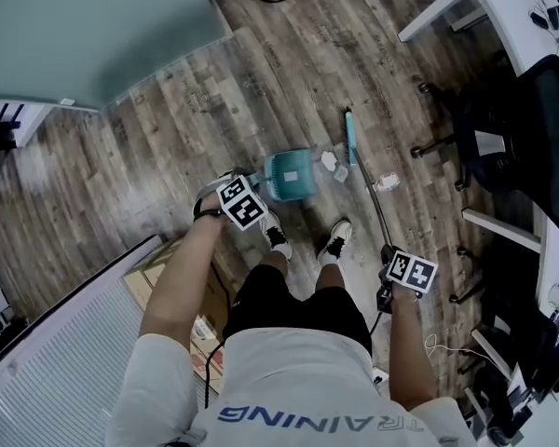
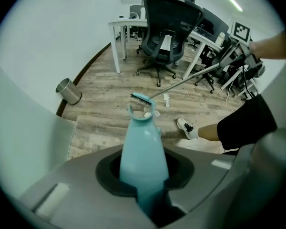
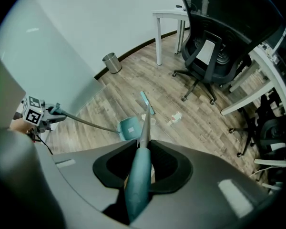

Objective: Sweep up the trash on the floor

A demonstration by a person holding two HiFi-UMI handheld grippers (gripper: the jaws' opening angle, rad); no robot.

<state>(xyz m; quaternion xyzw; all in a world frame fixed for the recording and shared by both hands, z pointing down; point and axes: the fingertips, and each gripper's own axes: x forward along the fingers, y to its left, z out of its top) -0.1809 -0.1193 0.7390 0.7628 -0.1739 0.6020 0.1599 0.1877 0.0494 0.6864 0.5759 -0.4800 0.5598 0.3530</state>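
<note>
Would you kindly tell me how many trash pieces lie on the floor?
3 trash pieces: two beside the dustpan, one right of the broom's handle in the head view; others may be hidden.

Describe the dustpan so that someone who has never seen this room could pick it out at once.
Start on the wood-plank floor, just ahead of the person's black-and-white shoes. The dustpan is there past the left shoe, with white paper scraps and the broom head to its right. It is the only broad teal scoop; the broom head is a thin teal strip.
</note>
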